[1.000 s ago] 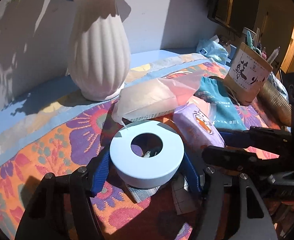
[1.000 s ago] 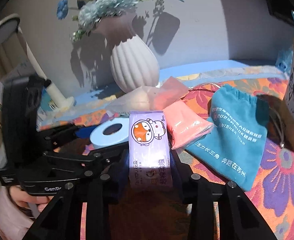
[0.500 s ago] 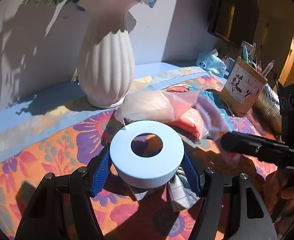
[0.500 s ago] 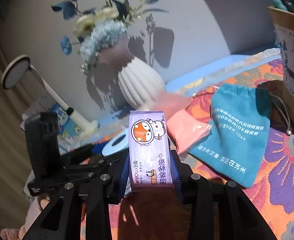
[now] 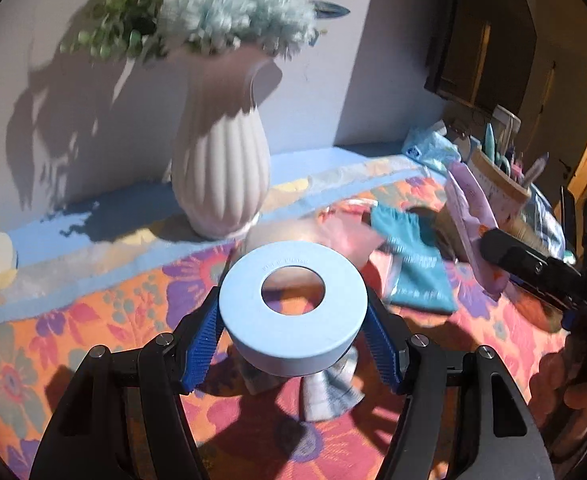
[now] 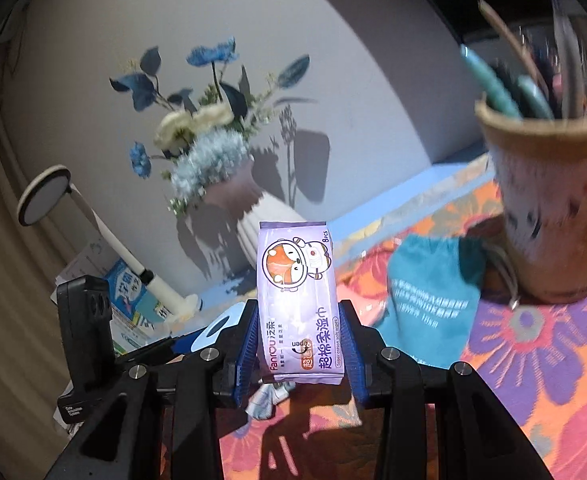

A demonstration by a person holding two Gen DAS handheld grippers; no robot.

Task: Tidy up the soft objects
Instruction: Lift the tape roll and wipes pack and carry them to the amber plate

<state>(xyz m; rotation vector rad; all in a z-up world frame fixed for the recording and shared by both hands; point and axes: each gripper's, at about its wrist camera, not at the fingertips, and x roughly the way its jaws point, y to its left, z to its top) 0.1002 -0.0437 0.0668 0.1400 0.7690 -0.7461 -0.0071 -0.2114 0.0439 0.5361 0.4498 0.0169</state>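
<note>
My left gripper [image 5: 293, 332] is shut on a pale blue ring-shaped roll [image 5: 292, 306], held flat above the flowered cloth. Between the blue pads of my right gripper [image 6: 298, 354] stands a purple pack of soft wipes [image 6: 297, 304], gripped upright. In the left wrist view that pack [image 5: 473, 216] shows at the right, lifted off the table. A teal drawstring pouch [image 5: 417, 272] [image 6: 429, 300] and a pink plastic packet [image 5: 333, 236] lie on the cloth behind the roll. A small grey striped cloth [image 5: 329, 392] lies under the roll.
A ribbed white vase [image 5: 221, 176] with flowers stands at the back by the wall. A pen holder [image 6: 553, 208] stands at the right, close to the wipes. A desk lamp [image 6: 45, 196] and a blue-and-white box [image 6: 127, 292] are at the far left.
Both grippers have risen with their loads. The right one lifted the wipes pack off the table, swung right and tilted up toward the pen holder. The vase's flowers came into view.
</note>
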